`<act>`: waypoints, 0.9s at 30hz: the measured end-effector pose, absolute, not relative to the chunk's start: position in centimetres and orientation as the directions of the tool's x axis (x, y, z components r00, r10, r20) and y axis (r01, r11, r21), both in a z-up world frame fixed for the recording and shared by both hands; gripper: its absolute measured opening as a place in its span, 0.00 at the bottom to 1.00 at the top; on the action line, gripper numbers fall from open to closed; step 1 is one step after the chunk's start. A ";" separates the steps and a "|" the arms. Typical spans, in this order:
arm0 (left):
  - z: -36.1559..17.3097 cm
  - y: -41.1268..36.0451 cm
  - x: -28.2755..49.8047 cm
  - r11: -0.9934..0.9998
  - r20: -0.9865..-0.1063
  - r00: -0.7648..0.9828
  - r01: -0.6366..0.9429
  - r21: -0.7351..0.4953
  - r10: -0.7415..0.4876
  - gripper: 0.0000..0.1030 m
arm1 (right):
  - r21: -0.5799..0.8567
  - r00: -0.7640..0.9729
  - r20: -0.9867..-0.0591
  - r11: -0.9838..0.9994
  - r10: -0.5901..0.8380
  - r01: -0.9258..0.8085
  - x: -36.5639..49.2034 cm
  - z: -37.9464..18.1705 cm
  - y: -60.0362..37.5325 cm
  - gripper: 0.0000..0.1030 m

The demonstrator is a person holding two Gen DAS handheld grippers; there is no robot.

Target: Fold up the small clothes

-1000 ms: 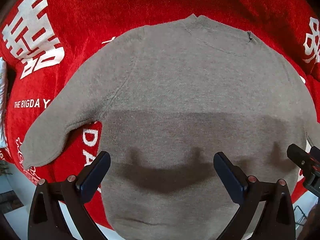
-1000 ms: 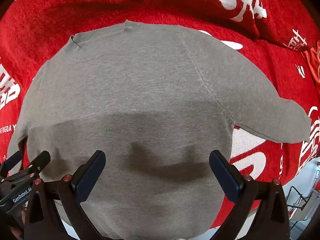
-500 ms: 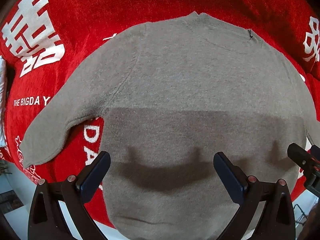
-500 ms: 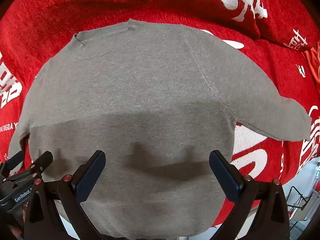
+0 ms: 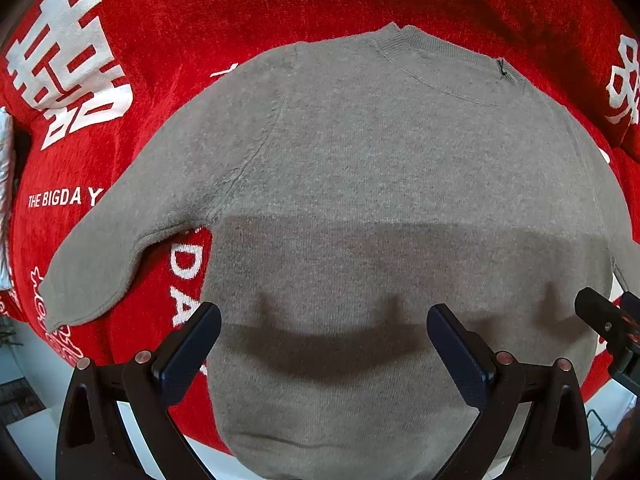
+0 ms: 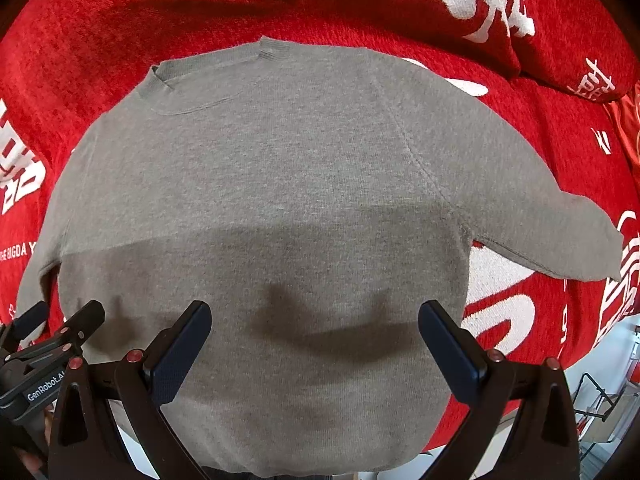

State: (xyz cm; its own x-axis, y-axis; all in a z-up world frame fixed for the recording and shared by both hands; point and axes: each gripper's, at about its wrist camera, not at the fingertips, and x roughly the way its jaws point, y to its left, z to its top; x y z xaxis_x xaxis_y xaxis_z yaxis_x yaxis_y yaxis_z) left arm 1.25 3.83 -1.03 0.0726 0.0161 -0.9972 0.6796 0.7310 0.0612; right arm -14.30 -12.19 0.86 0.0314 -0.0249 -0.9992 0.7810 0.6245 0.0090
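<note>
Both grippers, left (image 5: 323, 338) and right (image 6: 315, 334), hung spread wide and empty above a grey sweater (image 6: 260, 208) lying flat on a red blanket (image 6: 120, 12). Its hem was cut off at the frame bottom, and the blanket's white lettering was partly covered.

A grey sweater (image 5: 384, 184) lies spread flat on a red blanket (image 5: 240, 12) with white lettering.

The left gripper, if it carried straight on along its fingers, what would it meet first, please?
Most likely the lower body of the grey sweater, lying flat on the red blanket. The left gripper is open and empty; depth is unclear.
</note>
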 end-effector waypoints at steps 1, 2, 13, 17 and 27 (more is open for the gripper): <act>-1.0 3.9 1.2 0.730 -0.997 0.073 0.680 0.062 0.016 1.00 | 0.009 0.031 -0.999 0.625 -0.024 0.781 -14.3 0.8 -12.2 1.00; -1.0 3.9 1.2 0.730 -0.997 0.074 0.680 0.062 0.015 1.00 | 0.009 0.030 -0.999 0.624 -0.024 0.782 -14.2 0.8 -12.1 1.00; -0.9 4.0 1.2 0.737 -0.998 0.068 0.674 0.057 0.014 1.00 | 0.008 0.025 -0.999 0.622 -0.020 0.783 -13.9 0.8 -11.9 1.00; -0.8 4.2 1.2 0.739 -0.998 0.067 0.671 0.053 0.010 1.00 | 0.007 0.026 -0.999 0.625 -0.021 0.780 -13.7 0.8 -11.8 1.00; -0.7 4.7 1.4 0.739 -0.998 0.069 0.672 0.049 0.003 1.00 | 0.004 0.023 -0.999 0.625 -0.022 0.781 -13.5 0.8 -11.3 1.00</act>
